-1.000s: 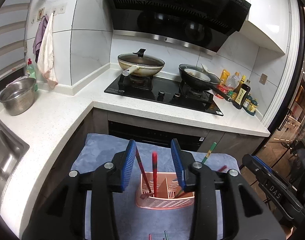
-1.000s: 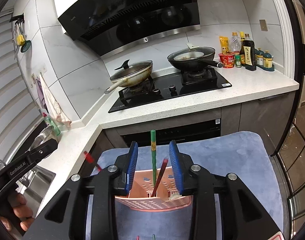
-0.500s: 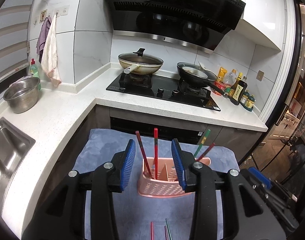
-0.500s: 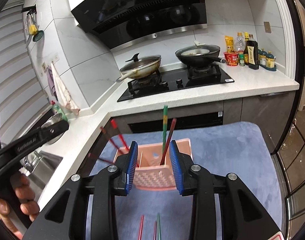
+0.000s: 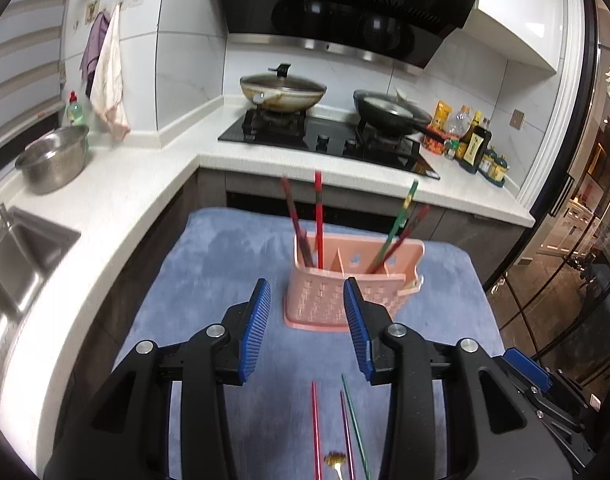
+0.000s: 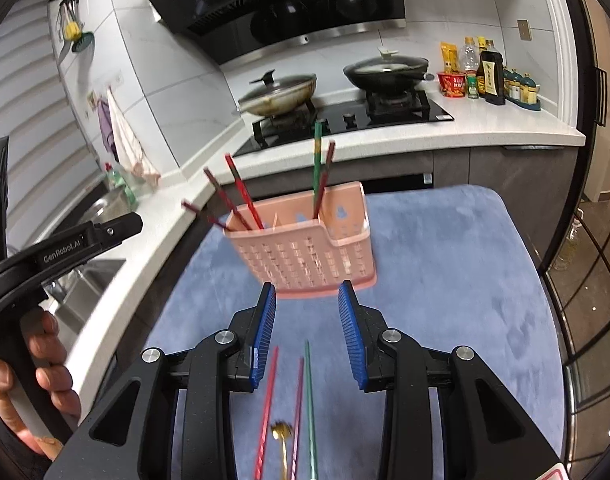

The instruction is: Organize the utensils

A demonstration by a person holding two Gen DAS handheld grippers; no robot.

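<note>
A pink perforated utensil holder (image 5: 345, 296) (image 6: 305, 250) stands on a blue mat (image 5: 225, 280) (image 6: 445, 260). Red chopsticks (image 5: 318, 224) (image 6: 243, 196) stand in its left compartment; a green and a dark red chopstick (image 5: 397, 228) (image 6: 317, 164) stand in its right one. Loose red, pink and green chopsticks (image 5: 345, 428) (image 6: 301, 400) and a small gold fork (image 5: 336, 460) (image 6: 281, 432) lie on the mat near me. My left gripper (image 5: 307, 328) and right gripper (image 6: 307, 334) are open and empty, short of the holder, above the loose chopsticks.
An L-shaped white counter (image 5: 117, 196) wraps the mat, with a sink (image 5: 13, 256), a steel bowl (image 5: 53, 158), a hob with two pans (image 5: 283, 92) (image 6: 385, 70) and sauce bottles (image 6: 491, 74). Glass doors (image 5: 577, 260) stand at the right.
Both grippers have pulled back and up from the holder, which now shows whole and farther off. The loose chopsticks and fork on the mat have come into view.
</note>
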